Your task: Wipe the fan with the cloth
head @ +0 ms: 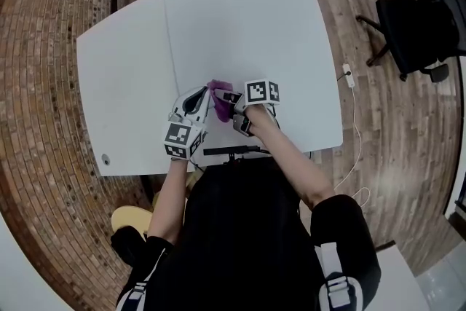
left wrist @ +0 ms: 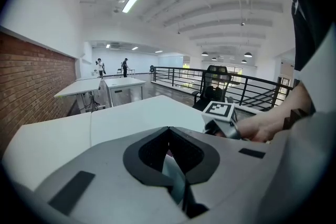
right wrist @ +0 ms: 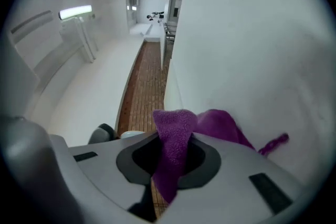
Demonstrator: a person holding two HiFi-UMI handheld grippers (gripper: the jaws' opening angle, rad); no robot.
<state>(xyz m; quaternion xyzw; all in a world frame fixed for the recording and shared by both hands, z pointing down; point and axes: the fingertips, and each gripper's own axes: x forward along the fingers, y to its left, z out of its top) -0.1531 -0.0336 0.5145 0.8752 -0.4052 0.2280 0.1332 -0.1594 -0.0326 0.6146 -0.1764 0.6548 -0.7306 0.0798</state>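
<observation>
Forearms (head: 291,160) reach the table (head: 240,25) edge, right gripper (right wrist: 173,157) clamping cloth (right wrist: 176,134) in its jaws, left gripper (left wrist: 170,157) with jaws together.

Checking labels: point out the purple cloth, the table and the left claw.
purple cloth (right wrist: 176,128): right gripper view, its raised fold.
table (head: 240,18): head view, bare top.
left claw (left wrist: 169,139): left gripper view, between fingertips.

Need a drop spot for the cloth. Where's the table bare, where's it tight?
Bare: the right table, from the grippers out to its far and right edges, and the left table past the seam. Tight: only the near edge, where the left gripper, right gripper and purple cloth bunch together.
</observation>
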